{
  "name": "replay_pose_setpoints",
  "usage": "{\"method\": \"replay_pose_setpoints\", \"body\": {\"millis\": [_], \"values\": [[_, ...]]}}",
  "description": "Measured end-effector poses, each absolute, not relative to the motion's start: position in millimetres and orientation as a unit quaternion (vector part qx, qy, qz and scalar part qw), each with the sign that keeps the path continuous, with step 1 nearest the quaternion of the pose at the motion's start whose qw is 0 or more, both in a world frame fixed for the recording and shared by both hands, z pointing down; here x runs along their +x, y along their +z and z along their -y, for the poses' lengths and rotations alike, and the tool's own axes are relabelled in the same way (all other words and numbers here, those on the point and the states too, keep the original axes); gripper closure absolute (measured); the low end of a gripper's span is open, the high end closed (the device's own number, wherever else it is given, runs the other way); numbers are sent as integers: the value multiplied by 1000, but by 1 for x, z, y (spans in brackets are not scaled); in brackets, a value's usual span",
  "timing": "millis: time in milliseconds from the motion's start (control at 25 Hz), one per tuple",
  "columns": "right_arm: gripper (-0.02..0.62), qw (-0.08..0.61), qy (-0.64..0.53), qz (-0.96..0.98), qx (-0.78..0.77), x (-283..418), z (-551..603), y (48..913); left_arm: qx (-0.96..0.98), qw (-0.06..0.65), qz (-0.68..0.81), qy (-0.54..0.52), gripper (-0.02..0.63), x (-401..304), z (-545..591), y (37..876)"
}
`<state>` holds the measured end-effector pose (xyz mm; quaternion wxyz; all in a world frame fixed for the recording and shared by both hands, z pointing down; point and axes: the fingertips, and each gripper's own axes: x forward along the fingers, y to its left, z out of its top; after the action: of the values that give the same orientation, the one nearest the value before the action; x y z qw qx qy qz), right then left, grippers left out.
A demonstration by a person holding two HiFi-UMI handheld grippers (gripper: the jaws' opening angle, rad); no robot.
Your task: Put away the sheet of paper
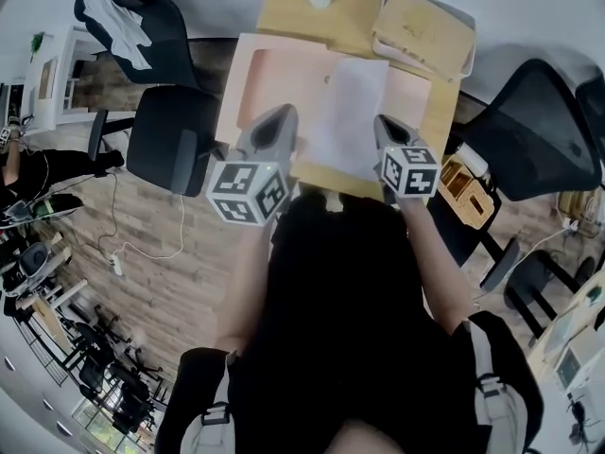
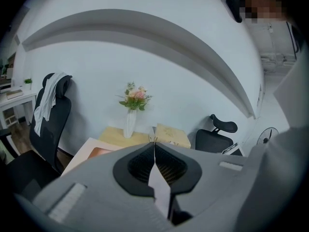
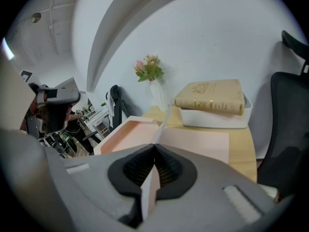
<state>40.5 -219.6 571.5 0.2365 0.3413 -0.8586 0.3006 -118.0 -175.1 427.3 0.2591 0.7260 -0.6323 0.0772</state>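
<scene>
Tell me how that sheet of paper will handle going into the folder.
Probably floppy: the sheet of paper is held spread by the left hand-held gripper and right hand-held gripper, one at each side. Likely light and thin, a mere edge between the jaws, so it may buckle over the folder.

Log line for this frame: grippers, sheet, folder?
left gripper: jaws shut on sheet of paper | right gripper: jaws shut on same sheet | sheet: held over open pink folder | folder: on wooden table
</scene>
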Motion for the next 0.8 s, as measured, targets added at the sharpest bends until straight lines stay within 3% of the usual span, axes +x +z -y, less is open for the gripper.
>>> {"method": "replay_pose_setpoints", "body": {"millis": [800], "values": [[592, 236, 354, 802, 419, 21, 228, 612, 742, 281, 603, 87, 595, -173, 181, 446]]}}
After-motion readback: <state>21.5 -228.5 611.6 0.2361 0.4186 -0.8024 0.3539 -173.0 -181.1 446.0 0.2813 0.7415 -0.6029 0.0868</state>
